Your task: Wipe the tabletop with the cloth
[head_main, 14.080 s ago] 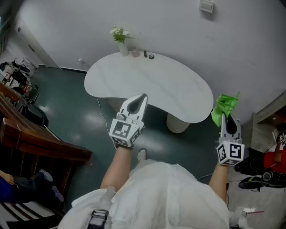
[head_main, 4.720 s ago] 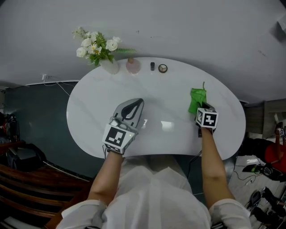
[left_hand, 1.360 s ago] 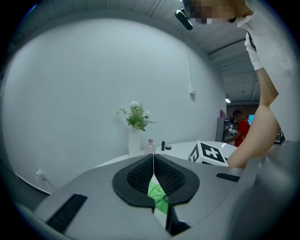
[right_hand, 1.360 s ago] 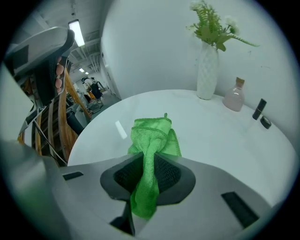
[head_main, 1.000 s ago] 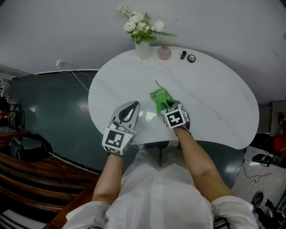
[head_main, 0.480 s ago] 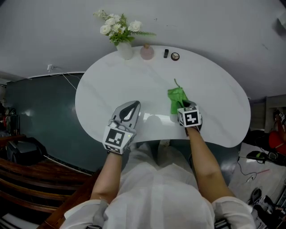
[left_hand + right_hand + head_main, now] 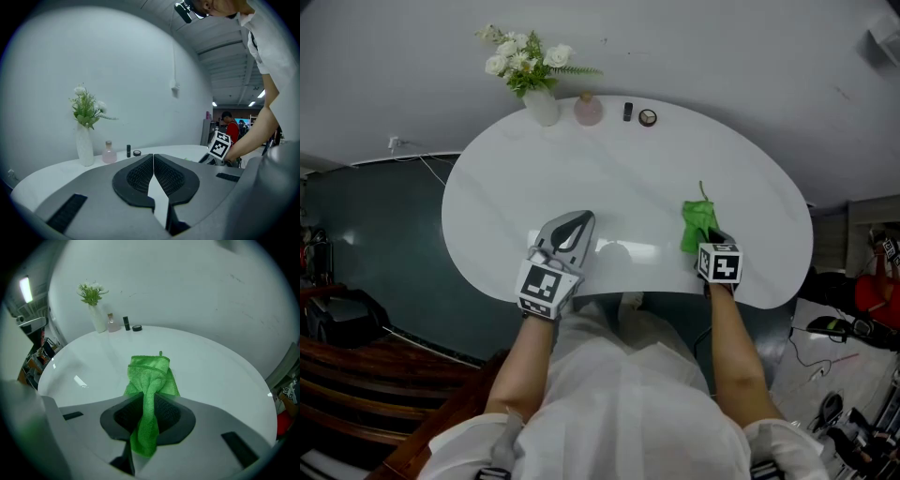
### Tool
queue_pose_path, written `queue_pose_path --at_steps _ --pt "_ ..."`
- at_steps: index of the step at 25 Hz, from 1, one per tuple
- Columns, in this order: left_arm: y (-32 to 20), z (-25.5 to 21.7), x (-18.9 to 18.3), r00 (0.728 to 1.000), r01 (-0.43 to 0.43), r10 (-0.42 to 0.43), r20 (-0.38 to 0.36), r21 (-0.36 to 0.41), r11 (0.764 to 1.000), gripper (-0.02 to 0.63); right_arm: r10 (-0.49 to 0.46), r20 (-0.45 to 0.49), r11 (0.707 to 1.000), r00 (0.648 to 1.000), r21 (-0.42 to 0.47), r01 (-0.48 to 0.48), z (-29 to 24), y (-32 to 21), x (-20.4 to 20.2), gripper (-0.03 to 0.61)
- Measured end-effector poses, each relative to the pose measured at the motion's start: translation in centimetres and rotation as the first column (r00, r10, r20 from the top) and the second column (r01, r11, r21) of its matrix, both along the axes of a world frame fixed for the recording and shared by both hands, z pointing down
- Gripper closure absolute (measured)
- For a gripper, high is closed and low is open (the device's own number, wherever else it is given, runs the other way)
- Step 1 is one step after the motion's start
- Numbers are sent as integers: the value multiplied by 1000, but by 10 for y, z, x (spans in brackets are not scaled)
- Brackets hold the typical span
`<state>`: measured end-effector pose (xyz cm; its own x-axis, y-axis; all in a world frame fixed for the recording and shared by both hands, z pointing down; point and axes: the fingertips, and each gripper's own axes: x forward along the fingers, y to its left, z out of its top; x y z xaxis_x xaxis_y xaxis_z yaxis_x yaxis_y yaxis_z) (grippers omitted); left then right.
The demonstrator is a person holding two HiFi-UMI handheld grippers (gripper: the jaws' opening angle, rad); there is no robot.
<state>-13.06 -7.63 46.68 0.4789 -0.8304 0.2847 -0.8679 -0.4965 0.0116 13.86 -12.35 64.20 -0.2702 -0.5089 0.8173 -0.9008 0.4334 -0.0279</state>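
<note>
Head view: cloth (image 7: pixel 697 223) partly behind right gripper (image 7: pixel 710 246)

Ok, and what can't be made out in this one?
Head view: the cloth's near end is hidden under the right gripper.
All views: the dark stick and round item beside the pink bottle are too small to identify.
Left gripper view: the shut left gripper blocks the near tabletop.

Studio-like workroom: floor cables (image 7: pixel 821 349), ceiling strip lights (image 7: pixel 255 103)
</note>
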Motion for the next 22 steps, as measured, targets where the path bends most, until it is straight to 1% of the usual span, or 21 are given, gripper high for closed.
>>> queue_pose_path --at_steps 6,10,12,15,18,22 --pt "3 3 9 1000 -3 3 1 -5 1000 597 49 -15 999 999 -15 -49 2 19 28 512" --pt "11 2 1 1000 6 -6 9 -8 1000 597 78 0 997 997 -26 -78 2 29 20 512" --pt "18 2 -11 1000 19 -19 13 -10 1000 597 87 18 996 996 -35 -87 2 34 5 512" --pt "29 1 -35 999 50 -50 19 -15 999 597 70 41 997 997 -48 -68 3 43 -26 512" --pt "41 -1 -62 996 84 -84 21 -15 996 597 23 53 998 998 -55 -20 2 53 -64 512" --pt "59 -6 -100 992 122 -122 31 -13 992 597 -66 59 995 996 -65 70 0 65 -121 512"
